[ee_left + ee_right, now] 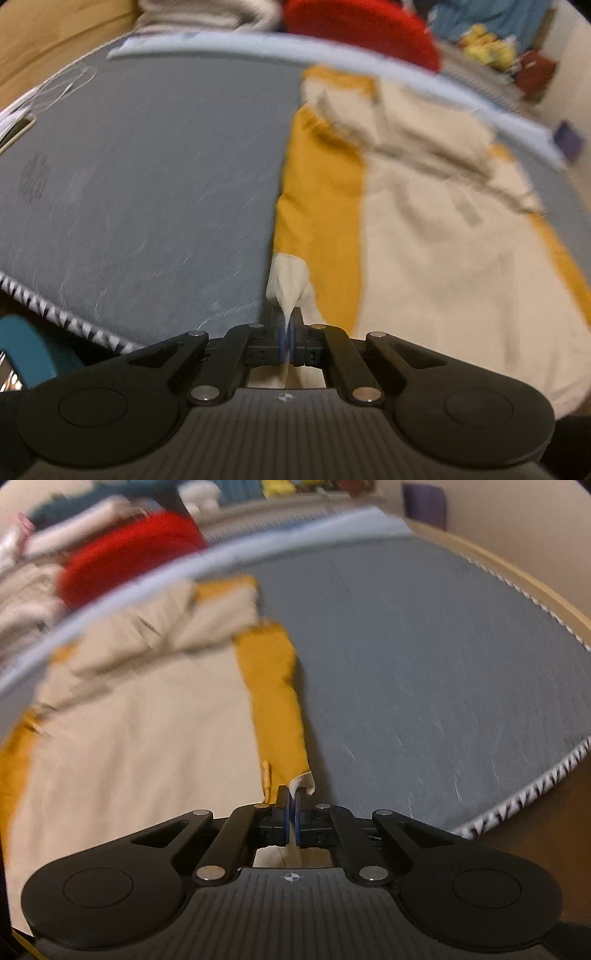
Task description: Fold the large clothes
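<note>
A large cream and mustard-yellow garment (424, 236) lies spread on a grey mat (147, 177). My left gripper (287, 325) is shut on a cream corner of the garment at its near left edge; the pinched cloth bunches up just past the pads. In the right wrist view the same garment (140, 716) fills the left half, with a mustard strip along its right edge. My right gripper (293, 808) is shut on a cream corner at the garment's near right edge. Both frames are motion-blurred.
The grey mat (424, 664) has a striped border at its near edge and a pale blue strip at the far edge. Beyond it lie a red cloth (362, 29), piled clothes (33, 590) and yellow items (484, 44). Wood (44, 44) flanks the mat.
</note>
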`<act>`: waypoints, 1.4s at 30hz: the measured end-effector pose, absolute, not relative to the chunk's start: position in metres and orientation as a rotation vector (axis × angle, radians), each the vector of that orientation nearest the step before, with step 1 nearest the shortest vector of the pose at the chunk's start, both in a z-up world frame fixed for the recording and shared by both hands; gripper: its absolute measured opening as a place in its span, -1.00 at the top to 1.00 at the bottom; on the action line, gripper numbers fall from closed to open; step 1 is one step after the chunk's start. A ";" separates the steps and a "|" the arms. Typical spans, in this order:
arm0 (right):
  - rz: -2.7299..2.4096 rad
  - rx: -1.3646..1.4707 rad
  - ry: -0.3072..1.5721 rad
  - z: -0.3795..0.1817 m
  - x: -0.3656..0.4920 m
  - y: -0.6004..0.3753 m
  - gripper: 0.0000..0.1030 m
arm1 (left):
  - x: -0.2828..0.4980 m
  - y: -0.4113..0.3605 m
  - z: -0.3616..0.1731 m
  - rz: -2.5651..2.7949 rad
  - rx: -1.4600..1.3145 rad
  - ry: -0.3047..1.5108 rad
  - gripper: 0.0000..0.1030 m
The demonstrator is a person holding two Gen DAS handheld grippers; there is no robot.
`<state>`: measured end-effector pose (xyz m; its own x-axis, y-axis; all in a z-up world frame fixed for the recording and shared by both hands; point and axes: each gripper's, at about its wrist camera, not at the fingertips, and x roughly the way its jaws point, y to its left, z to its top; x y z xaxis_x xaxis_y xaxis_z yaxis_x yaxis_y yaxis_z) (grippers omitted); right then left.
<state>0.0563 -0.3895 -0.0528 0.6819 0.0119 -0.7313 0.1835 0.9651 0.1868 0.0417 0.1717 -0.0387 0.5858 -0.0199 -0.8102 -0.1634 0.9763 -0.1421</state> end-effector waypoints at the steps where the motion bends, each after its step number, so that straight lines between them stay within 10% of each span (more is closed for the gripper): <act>1: -0.075 0.272 0.791 -0.038 0.053 -0.391 0.98 | 0.040 0.172 -0.027 0.063 -0.212 0.929 0.97; 19: 0.116 0.405 0.540 0.118 -0.100 -0.457 1.00 | -0.067 0.232 0.130 -0.231 -0.366 0.814 0.99; 30: 0.047 0.495 0.697 0.048 0.079 -0.465 0.99 | 0.118 0.268 0.023 -0.081 -0.608 0.953 0.96; 33: -0.033 0.504 0.673 0.034 0.134 -0.469 0.85 | 0.173 0.276 -0.004 -0.041 -0.684 0.990 0.80; 36: -0.121 0.510 0.640 0.019 0.164 -0.480 0.67 | 0.190 0.299 -0.011 0.032 -0.755 0.890 -0.03; 42: -0.079 0.485 0.768 -0.038 0.190 -0.474 0.47 | 0.189 0.305 -0.037 0.077 -0.798 0.894 -0.03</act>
<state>0.1900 -0.4743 -0.0376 0.7220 0.1057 -0.6838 0.2421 0.8872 0.3927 0.1895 0.3052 -0.0370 0.6436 -0.2557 -0.7214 -0.3757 0.7157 -0.5888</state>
